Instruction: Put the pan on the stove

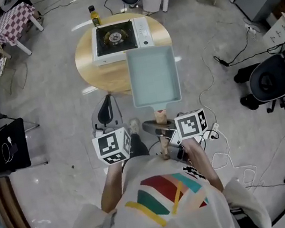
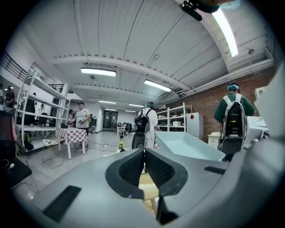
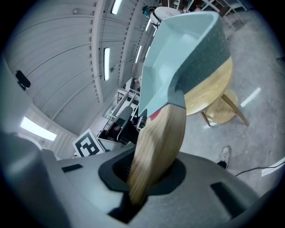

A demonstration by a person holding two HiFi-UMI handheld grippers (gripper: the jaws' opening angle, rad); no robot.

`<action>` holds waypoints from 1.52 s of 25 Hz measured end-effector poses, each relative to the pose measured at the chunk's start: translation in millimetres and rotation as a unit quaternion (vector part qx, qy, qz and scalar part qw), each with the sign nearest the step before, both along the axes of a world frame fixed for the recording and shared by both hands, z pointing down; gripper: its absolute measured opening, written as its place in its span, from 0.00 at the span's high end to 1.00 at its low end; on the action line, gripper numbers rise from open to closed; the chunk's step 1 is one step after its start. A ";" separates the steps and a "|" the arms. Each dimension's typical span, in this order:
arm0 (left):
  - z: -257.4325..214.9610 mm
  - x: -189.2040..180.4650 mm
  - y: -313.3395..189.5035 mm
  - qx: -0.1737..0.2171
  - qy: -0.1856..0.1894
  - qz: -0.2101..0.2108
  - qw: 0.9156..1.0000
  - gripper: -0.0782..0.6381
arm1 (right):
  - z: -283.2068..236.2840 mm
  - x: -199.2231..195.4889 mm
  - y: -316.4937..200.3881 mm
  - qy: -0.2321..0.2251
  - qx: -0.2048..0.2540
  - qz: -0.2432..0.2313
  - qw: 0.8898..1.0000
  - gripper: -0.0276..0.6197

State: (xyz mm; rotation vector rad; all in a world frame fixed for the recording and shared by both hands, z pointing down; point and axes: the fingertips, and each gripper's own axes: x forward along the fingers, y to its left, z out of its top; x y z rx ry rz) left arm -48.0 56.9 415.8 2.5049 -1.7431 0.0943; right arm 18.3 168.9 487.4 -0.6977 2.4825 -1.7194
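A light-blue rectangular pan with a wooden handle hangs over the near edge of a round wooden table. My right gripper is shut on that handle. In the right gripper view the handle rises from between the jaws of that gripper, with the pan tilted above. A white portable stove with a black burner top sits at the table's far side. My left gripper floats left of the pan, shut on nothing; its pads meet and the pan lies to its right.
A small bottle stands behind the stove. Cables trail over the grey floor at right, near a black chair. A checked-cloth table stands far left, a dark bag near left. People stand among shelves across the room.
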 end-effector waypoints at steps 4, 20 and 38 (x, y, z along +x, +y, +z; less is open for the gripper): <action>-15.5 -9.3 -36.3 0.006 0.013 0.003 1.000 0.88 | -8.0 0.3 -34.9 0.002 -0.005 0.013 1.000 0.92; -38.0 -32.7 -179.7 0.018 0.017 0.029 0.999 0.88 | -32.1 -12.9 -165.6 0.007 -0.006 0.050 0.999 0.92; -29.0 -90.7 -311.8 0.059 -0.019 0.018 0.998 0.88 | -18.0 -65.5 -261.3 -0.004 -0.044 0.042 0.998 0.92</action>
